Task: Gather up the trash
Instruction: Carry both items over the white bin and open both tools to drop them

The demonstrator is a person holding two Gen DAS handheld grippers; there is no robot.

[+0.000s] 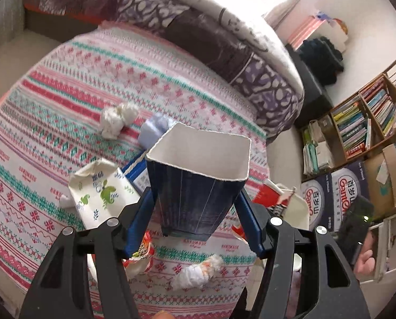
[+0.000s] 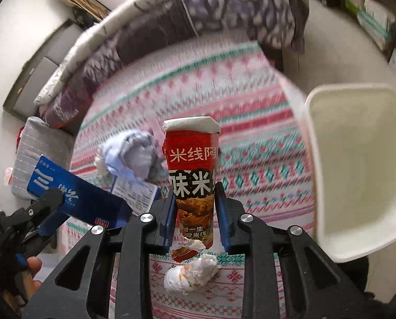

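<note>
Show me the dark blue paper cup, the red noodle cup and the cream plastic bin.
dark blue paper cup (image 1: 195,199), left wrist view, outer side wall
red noodle cup (image 2: 191,159), right wrist view, printed side
cream plastic bin (image 2: 357,159), right wrist view, inner wall

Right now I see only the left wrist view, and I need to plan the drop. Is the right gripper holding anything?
Observer: Yes. The right gripper is shut on a squashed red paper noodle cup with a white rim.
Operator: Where is the bin from that side?
Observer: A white rectangular plastic bin is to the right of the cup, its opening turned toward the camera.
Operator: Is my load clear of the cup?
Observer: Yes. The dark blue carton in the left gripper shows at the far left of the right wrist view, apart from the cup.
</note>
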